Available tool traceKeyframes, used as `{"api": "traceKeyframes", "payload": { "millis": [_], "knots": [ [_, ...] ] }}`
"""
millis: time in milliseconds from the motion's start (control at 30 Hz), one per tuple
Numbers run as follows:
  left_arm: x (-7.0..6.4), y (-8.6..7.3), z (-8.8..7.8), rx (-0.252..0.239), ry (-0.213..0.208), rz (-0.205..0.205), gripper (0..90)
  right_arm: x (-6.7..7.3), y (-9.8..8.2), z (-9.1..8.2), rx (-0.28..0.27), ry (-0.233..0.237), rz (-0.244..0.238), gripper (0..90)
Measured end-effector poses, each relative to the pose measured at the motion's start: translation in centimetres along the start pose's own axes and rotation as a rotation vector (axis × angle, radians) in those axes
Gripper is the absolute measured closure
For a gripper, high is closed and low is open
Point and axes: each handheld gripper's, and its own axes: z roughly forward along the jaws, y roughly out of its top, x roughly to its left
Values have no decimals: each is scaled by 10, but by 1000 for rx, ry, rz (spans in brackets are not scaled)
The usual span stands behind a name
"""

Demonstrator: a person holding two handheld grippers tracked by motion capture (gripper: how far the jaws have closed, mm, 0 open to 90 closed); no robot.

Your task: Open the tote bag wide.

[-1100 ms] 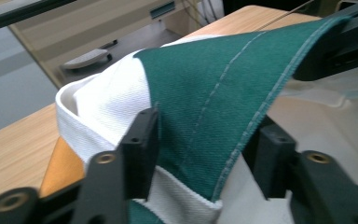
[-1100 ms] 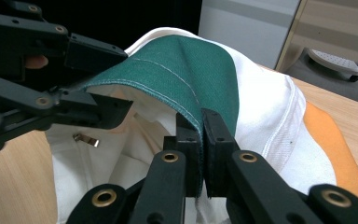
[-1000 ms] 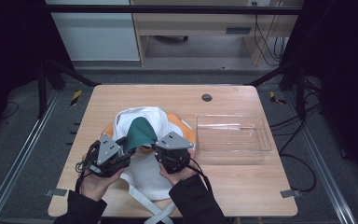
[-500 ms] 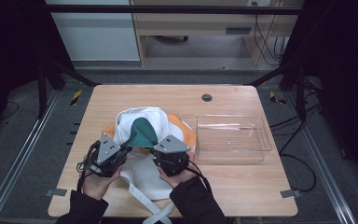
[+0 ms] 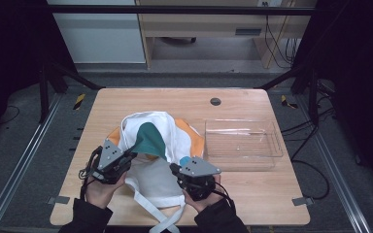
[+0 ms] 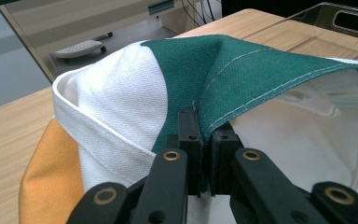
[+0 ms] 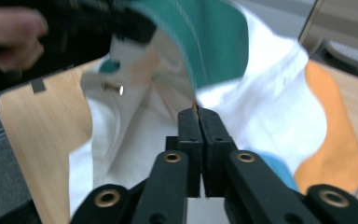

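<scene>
A white tote bag [image 5: 151,167] with green, orange and blue patches lies on the near half of the wooden table [image 5: 175,99]. My left gripper [image 5: 129,155] is shut on the bag's rim at the green patch [image 6: 242,70] and holds that edge up as a peak. My right gripper [image 5: 174,168] stands at the bag's right side. Its jaws are pressed together on a thin edge of the bag [image 7: 270,93] just below the green flap. In the right gripper view the left gripper [image 7: 84,23] and its hand appear at the upper left.
A clear plastic tray [image 5: 243,143] stands to the right of the bag, close to my right gripper. The bag's white straps [image 5: 167,221] trail over the table's near edge. A small round hole [image 5: 215,101] sits at the back of the table.
My right gripper has moved right and toward the near edge. The left gripper has kept its place at the green patch, and the bag's mouth stands wider between the two.
</scene>
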Motion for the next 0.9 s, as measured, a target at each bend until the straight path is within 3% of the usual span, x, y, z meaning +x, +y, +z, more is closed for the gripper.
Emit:
{"api": "traceKeyframes", "payload": {
  "millis": [200,433,700,900],
  "knots": [
    [1,0,0,-4,-6,-10,864,-4,-24,7,57,-10,16,900],
    [2,-1,0,-12,-12,-20,863,-1,-55,29,134,-9,33,900],
    [4,-1,-2,-20,-16,-28,863,-2,-72,46,185,8,64,900],
    [4,0,-3,-23,-14,-26,864,-3,-79,55,211,4,63,900]
  ]
}}
